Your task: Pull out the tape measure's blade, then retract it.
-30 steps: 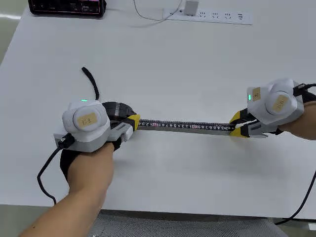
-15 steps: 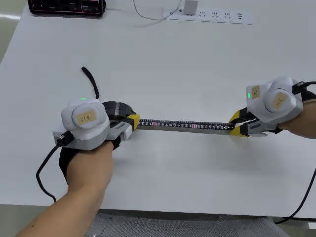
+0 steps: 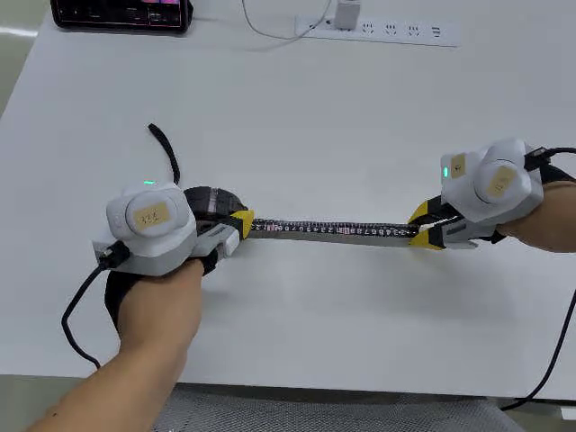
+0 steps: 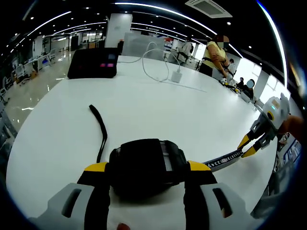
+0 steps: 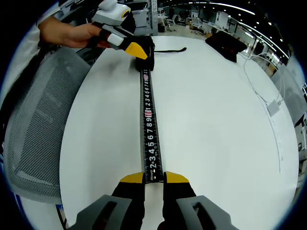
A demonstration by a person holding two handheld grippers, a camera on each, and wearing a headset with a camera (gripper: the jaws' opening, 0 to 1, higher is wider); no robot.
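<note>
The black tape measure case (image 4: 146, 165) sits between the yellow-tipped jaws of my left gripper (image 4: 146, 167), which is shut on it; in the head view the case (image 3: 214, 203) lies at the table's left. Its black blade with white numbers (image 3: 333, 230) runs rightward just above the white table to my right gripper (image 3: 421, 231), which is shut on the blade's end. In the right gripper view the blade (image 5: 148, 124) stretches straight away from my right gripper (image 5: 153, 179) to the case (image 5: 146, 50). A black wrist strap (image 3: 166, 148) trails from the case.
A black device (image 3: 121, 13) lies at the table's far left corner. A white power strip (image 3: 382, 30) with a plugged-in adapter and cable lies at the far edge. A grey mesh chair (image 5: 41, 115) stands at the near edge. People stand in the room behind (image 4: 218, 50).
My right gripper has moved slightly left toward the case, still holding the blade's end, so the exposed blade is a little shorter. The left gripper and case have barely shifted.
</note>
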